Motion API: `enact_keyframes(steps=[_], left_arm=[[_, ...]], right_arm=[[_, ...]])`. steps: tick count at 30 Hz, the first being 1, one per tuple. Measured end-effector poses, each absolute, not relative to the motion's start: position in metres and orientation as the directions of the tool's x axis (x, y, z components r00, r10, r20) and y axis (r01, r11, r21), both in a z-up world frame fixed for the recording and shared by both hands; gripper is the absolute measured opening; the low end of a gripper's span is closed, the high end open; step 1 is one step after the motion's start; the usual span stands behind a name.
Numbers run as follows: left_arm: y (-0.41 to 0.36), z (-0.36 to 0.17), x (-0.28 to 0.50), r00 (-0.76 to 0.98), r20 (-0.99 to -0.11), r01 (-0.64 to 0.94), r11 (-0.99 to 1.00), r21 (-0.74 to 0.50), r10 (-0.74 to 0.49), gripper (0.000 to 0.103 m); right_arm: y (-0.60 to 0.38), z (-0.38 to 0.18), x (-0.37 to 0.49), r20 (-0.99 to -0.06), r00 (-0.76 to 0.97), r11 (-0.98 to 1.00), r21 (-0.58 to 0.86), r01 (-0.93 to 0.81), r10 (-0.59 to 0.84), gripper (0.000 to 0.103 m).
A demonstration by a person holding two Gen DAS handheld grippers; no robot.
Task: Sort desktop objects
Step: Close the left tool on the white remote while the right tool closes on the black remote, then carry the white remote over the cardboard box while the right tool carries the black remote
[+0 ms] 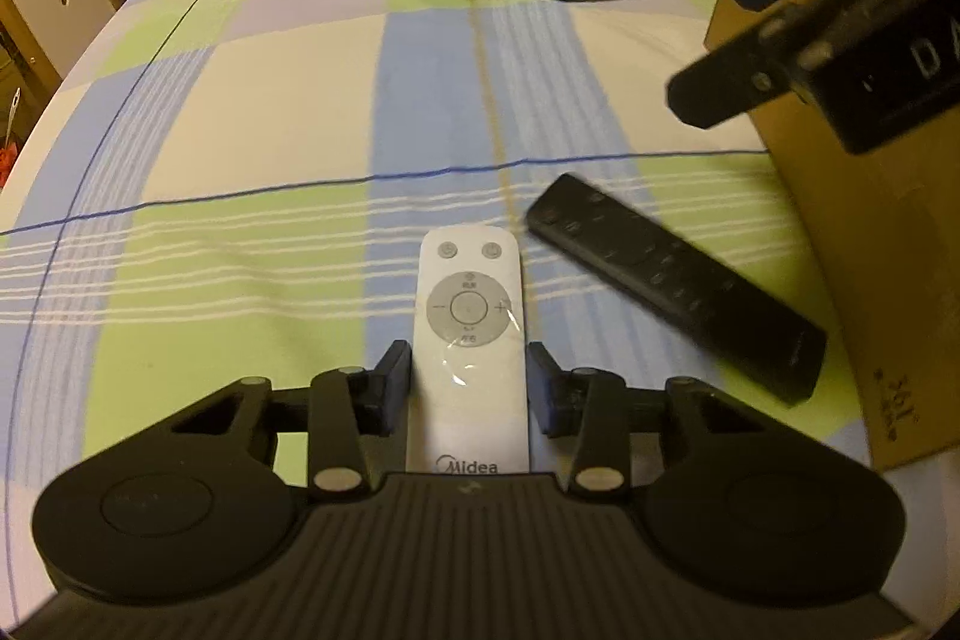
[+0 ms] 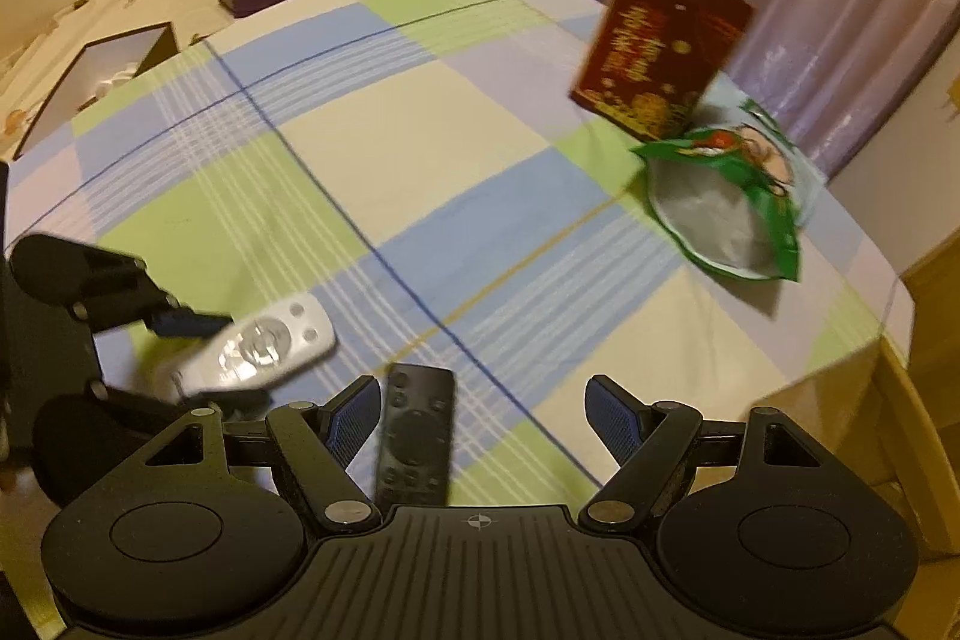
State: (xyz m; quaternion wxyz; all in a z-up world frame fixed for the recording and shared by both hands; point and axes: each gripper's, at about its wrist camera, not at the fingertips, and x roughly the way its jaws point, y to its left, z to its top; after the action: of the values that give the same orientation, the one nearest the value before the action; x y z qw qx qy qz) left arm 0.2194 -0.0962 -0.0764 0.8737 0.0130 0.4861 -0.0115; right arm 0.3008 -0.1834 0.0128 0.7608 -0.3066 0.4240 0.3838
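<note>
The left gripper (image 1: 469,381) is closed on the white remote (image 1: 469,334), its two pads pressing the lower half of the body from both sides. In the right wrist view this remote appears at about 8 o'clock and seems tilted up from the checked tablecloth (image 1: 252,112), but blur makes this uncertain. The right gripper (image 2: 483,418) stands wide open and grips nothing; the black remote (image 2: 415,439) lies between its fingers, close to the left one. The cardboard box (image 1: 870,232), at 3 o'clock in the left wrist view, is near both remotes. I think the main risk is slipping: the white remote is wrapped in glossy film and held well below its middle, so its far end may swing down. Also the two grippers work close together, so they could bump, and the off-centre black remote may turn when the fingers close.
</note>
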Motion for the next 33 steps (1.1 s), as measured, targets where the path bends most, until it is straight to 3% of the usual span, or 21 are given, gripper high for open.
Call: enact_keyframes(steps=[6, 15, 23, 27, 29, 33], left_arm=[[-0.052, -0.068, 0.194, 0.525, -0.850, -0.005, 0.999, 0.050, 0.045, 0.035], [-0.010, -0.069, 0.166, 0.520, -0.852, -0.053, 0.998, 0.032, 0.055, 0.035], [-0.004, -0.071, 0.160, 0.532, -0.846, -0.044, 0.999, -0.002, 0.022, 0.035], [-0.003, -0.071, 0.159, 0.531, -0.847, -0.036, 0.999, -0.009, 0.012, 0.036], [-0.003, -0.071, 0.159, 0.531, -0.847, -0.033, 0.999, -0.008, 0.011, 0.036], [-0.005, -0.072, 0.160, 0.529, -0.849, -0.017, 1.000, -0.013, -0.002, 0.044]], right_arm=[[-0.163, -0.015, 0.298, -0.932, 0.247, 0.514, -0.079, -0.854, 0.267, 0.078], [-0.155, -0.067, 0.310, -0.987, 0.148, 0.537, -0.095, -0.838, 0.056, 0.078], [-0.161, -0.072, 0.319, -0.993, 0.114, 0.574, -0.073, -0.816, 0.035, 0.077], [-0.165, -0.069, 0.319, -0.996, 0.064, 0.597, -0.011, -0.802, 0.067, 0.046], [-0.164, -0.068, 0.315, -0.995, 0.072, 0.585, -0.015, -0.811, 0.074, 0.038], [-0.163, -0.065, 0.303, -0.990, 0.111, 0.560, -0.042, -0.827, 0.089, 0.038]])
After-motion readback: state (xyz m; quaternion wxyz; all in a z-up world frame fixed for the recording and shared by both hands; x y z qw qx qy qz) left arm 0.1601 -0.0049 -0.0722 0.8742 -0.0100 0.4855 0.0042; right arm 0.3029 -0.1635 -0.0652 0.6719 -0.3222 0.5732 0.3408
